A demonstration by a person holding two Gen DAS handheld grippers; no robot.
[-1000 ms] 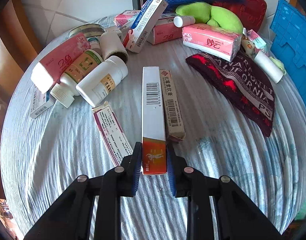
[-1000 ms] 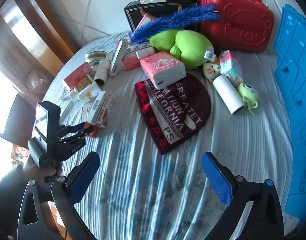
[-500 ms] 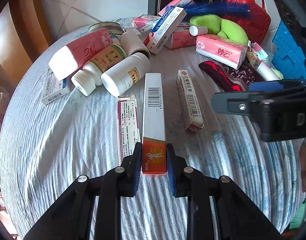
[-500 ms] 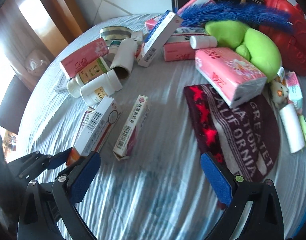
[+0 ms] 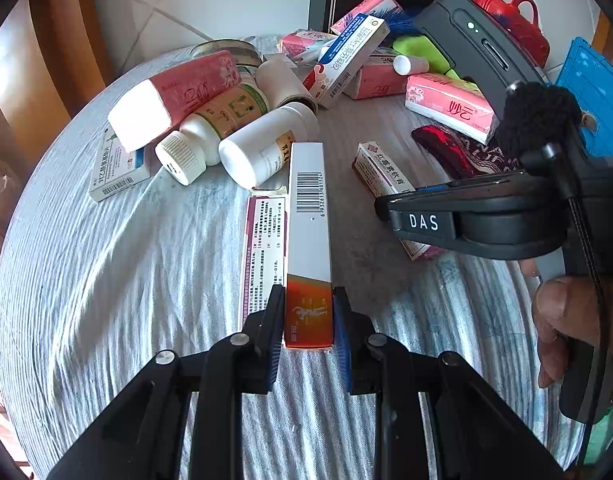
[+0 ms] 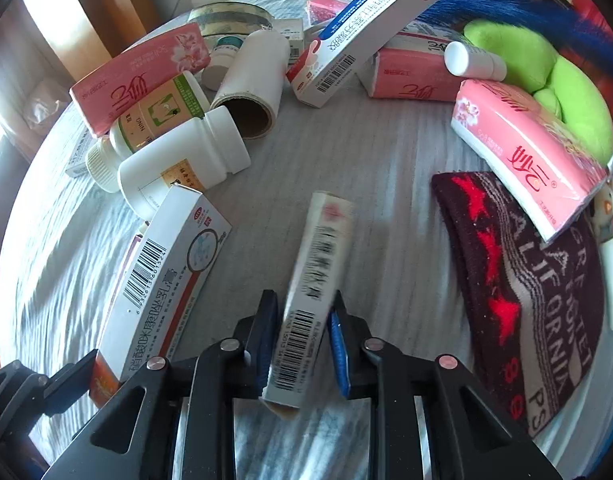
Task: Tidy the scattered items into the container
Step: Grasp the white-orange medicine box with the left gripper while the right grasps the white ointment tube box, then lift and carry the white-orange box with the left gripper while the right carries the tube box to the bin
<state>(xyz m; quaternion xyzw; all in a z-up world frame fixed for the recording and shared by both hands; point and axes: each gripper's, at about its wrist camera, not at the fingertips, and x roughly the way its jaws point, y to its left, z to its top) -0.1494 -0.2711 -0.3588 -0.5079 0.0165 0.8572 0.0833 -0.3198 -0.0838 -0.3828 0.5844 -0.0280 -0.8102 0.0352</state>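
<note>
A: Comparing the two views. Left wrist view: showing the right tool [image 5: 390, 210] from the side, black, marked "DAS", with a hand [image 5: 562, 320] wrapped round its grip at the right edge. Also showing the blue container [image 5: 594, 92] at the far right and a flat leaflet box [image 5: 262, 256] lying just beside the held carton. Neither appearing in the right wrist view.

B: Right wrist view: showing the broad printed face of the orange-ended carton [image 6: 166, 276], seen only edge-on from the left. Also showing the dark knitted hat [image 6: 538, 280] in full and a green plush toy [image 6: 566, 92] behind a pink tissue pack [image 6: 526, 156].

A: Locating the task items. Left tool [image 5: 308, 320] pinching the orange end of the carton [image 5: 308, 240], pads pressing on both sides, the rest of the carton reaching away toward the white bottle [image 5: 262, 152].

B: Right tool [image 6: 302, 336] pressing together on the slim barcode box [image 6: 310, 304], near end sitting between the pads, far end pointing away over the cloth-covered surface [image 6: 386, 152]. Box blurred.

A: Describing pose. Both tools pointing steeply down at the surface, lying side by side, the right one crossing the left view from the right.
</note>
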